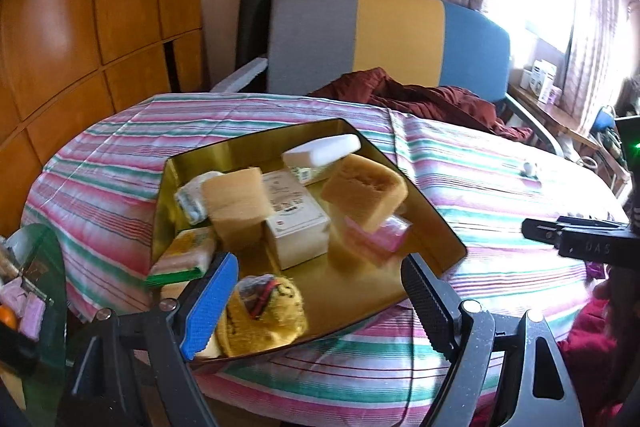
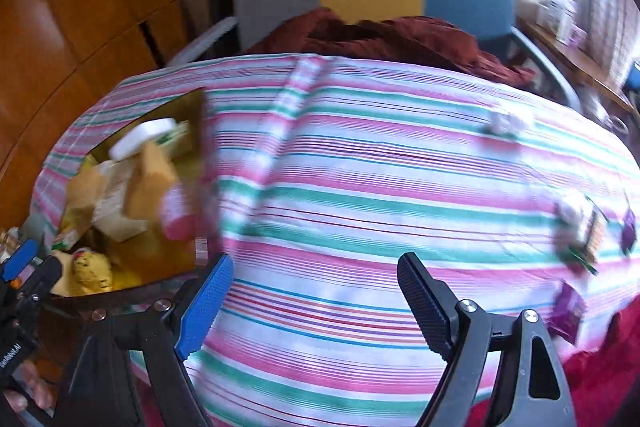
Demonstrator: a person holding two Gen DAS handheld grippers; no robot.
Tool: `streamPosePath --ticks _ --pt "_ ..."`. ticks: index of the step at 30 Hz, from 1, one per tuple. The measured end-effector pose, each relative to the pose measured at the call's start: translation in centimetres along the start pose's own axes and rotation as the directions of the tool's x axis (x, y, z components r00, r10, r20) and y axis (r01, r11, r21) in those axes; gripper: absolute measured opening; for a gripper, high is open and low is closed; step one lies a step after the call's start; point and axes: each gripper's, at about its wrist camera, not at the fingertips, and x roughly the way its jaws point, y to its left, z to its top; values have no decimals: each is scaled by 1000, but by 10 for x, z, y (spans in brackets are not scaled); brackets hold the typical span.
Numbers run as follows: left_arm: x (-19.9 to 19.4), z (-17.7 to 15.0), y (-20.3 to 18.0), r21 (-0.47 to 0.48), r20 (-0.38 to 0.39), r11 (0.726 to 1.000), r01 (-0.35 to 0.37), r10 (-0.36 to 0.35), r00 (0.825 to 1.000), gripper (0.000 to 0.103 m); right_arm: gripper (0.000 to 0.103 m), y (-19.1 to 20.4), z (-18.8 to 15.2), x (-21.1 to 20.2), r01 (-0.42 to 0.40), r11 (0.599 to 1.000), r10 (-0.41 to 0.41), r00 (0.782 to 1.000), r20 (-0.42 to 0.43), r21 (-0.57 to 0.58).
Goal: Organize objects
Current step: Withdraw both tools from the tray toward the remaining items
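The left gripper [image 1: 316, 291] is held low over the near edge of the gold tray [image 1: 432, 223], jaws spread wide and nothing gripped. Sponges, boxes and a yellow plush toy [image 1: 276, 311] are seen inside the tray, on the striped tablecloth [image 1: 480, 187]. The right gripper [image 2: 312, 291] is likewise held wide open and empty above bare cloth — purple packets [image 2: 568, 311] lie to its right, blurred.

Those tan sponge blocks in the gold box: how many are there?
2. One sponge block stands at the left of the gold box, beside a white carton. The other sponge block sits tilted to the right, over a pink packet. More could be hidden underneath.
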Motion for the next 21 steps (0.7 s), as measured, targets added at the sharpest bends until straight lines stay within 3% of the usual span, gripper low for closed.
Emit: streamPosePath --ticks 9,16,21 --pt "11 5 -34 82 -24 994 76 -74 997 84 86 -116 -4 -42 160 963 -172 985 35 215" --pt "23 6 -68 156 -62 979 134 -126 990 84 86 -202 -15 -81 255 873 -304 951 54 417" --pt "33 8 -95 221 -90 960 174 -158 983 84 86 -247 -33 -93 264 793 -342 939 42 550"
